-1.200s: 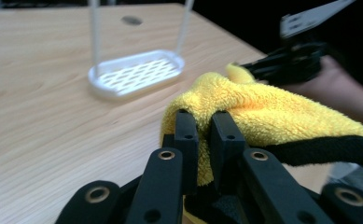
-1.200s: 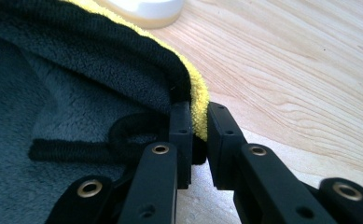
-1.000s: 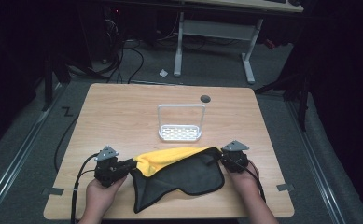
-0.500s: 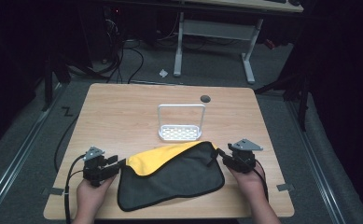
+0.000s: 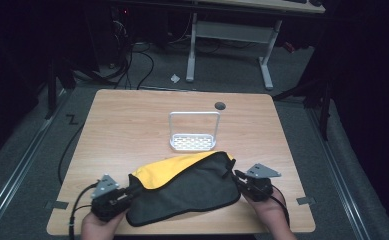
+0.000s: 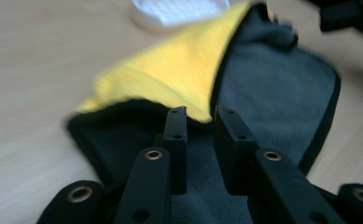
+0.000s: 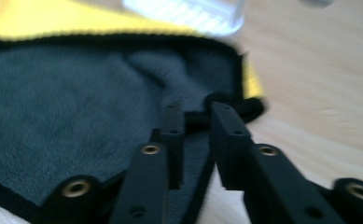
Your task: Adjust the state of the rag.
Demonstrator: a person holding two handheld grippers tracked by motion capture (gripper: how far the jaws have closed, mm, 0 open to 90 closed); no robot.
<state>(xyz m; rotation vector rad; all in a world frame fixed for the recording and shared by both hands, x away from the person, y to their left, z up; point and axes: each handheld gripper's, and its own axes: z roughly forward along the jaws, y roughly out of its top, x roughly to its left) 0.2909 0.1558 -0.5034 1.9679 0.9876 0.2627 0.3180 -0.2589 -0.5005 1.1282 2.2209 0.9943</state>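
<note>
The dark grey cloth with a yellow lining (image 5: 187, 187) lies spread on the table (image 5: 132, 120), stretched between the two grippers, its yellow side folded over along the far edge. The left gripper (image 5: 132, 190) has just been closing its jaws, and they pinch the cloth's corner by the yellow fold; the right gripper (image 5: 234, 175) has likewise been closing and nips the opposite corner's black hem. Both holds look shallow to me, so a tug sideways could pull a corner free, or drag the far edge into the white rack (image 5: 193, 135) just beyond the grippers. That rack stands upright with nothing on its perforated base.
</note>
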